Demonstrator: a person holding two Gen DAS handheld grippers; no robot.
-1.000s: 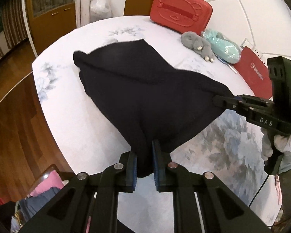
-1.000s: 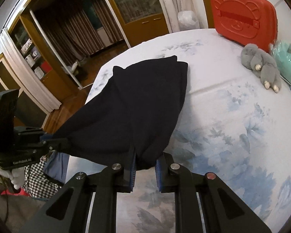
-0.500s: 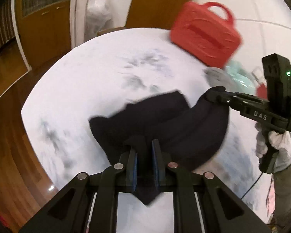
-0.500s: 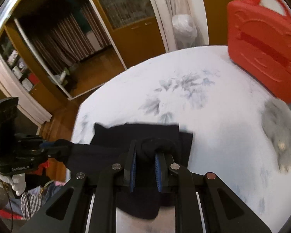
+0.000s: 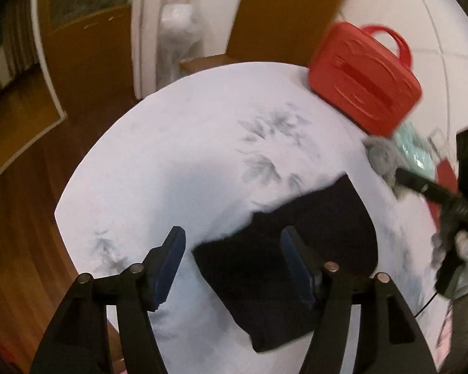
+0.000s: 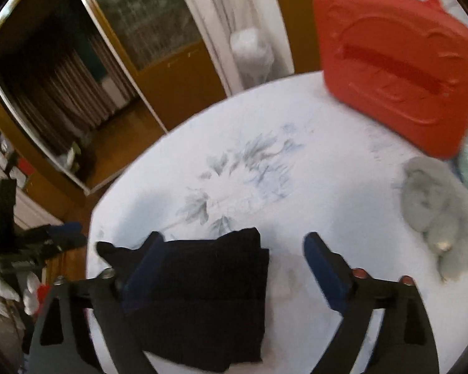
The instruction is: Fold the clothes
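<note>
A black garment (image 5: 284, 255) lies folded in a compact stack on the white floral bedspread (image 5: 177, 168). My left gripper (image 5: 234, 252) is open above its left part, holding nothing. The garment also shows in the right wrist view (image 6: 202, 299), low and left. My right gripper (image 6: 234, 258) is open above its right edge, empty. The right gripper shows blurred at the right of the left wrist view (image 5: 452, 199). The left gripper shows at the left edge of the right wrist view (image 6: 37, 243).
A red hard case (image 6: 396, 71) stands at the bed's far right corner. A grey plush toy (image 6: 436, 218) lies beside it, with a teal item (image 5: 411, 149) behind. Wooden floor (image 5: 18, 205) and wooden doors (image 6: 177, 71) lie beyond the bed's left edge.
Both grippers carried the garment's near edge forward over itself, folding it, then opened and let it go. The garment now lies as a smaller stack.
</note>
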